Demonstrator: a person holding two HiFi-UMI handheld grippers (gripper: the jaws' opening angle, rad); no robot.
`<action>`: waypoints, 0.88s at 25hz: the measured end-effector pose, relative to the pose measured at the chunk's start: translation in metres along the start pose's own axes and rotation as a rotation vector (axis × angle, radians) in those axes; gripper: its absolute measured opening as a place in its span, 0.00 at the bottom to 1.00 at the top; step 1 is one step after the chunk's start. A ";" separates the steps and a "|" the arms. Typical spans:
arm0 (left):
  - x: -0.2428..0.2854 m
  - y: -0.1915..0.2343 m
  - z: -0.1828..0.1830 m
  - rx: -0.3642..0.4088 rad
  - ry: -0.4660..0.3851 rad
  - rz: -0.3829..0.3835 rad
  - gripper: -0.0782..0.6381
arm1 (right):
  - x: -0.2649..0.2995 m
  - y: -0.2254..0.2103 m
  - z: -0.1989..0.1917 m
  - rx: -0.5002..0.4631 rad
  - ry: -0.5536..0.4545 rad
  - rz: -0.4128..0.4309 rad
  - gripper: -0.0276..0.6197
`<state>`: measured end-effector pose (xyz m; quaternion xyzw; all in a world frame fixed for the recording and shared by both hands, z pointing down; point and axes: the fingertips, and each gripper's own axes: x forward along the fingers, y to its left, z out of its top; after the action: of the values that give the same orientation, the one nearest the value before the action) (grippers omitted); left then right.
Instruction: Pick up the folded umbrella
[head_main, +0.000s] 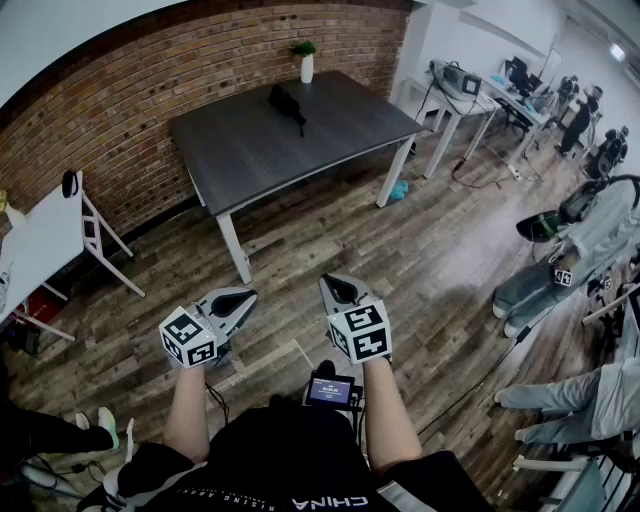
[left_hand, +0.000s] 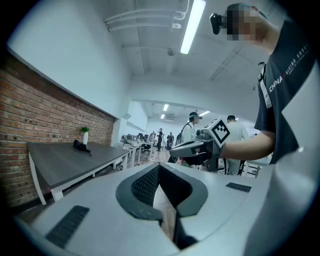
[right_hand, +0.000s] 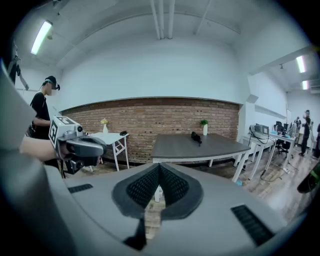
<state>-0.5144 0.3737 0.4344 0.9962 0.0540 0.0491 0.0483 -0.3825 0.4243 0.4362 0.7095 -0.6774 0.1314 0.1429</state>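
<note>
Both grippers are closed with nothing held. The left gripper (head_main: 240, 297) has its 2 jaws pressed together at the tips, with only bare floor showing through the slit behind them. The right gripper (head_main: 331, 281) is closed the same way and tilts slightly downward. They are held side by side, near each other but not touching, in front of the person's waist and above the wooden plank floor (head_main: 300, 260). A small device with a lit screen (head_main: 332, 390) hangs just behind the right gripper, against the person's body.

Well ahead of both grippers stands a dark worktop (head_main: 250, 150) on white legs. The folded umbrella (head_main: 286, 103), black, lies on the far half of this worktop, well apart from either gripper. Just beyond it, near the worktop's far edge, a small green plant in a white vase (head_main: 306, 62) stands upright before a red brick wall (head_main: 150, 90). Off to the left gripper's left is a white folding table (head_main: 45, 235). Far to the right gripper's right, several people (head_main: 560, 270) sit or stand among desks.
</note>
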 end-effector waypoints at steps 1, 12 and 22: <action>0.001 0.001 0.001 -0.009 -0.006 -0.004 0.11 | 0.002 0.001 0.000 -0.016 0.009 0.000 0.05; -0.006 0.016 -0.004 -0.024 -0.004 0.052 0.11 | 0.010 0.007 -0.002 0.022 0.029 -0.016 0.05; -0.009 0.025 -0.005 -0.068 -0.055 0.075 0.11 | 0.008 0.005 -0.005 0.103 0.002 -0.012 0.05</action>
<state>-0.5210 0.3486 0.4409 0.9962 0.0134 0.0251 0.0818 -0.3868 0.4186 0.4445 0.7200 -0.6652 0.1661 0.1078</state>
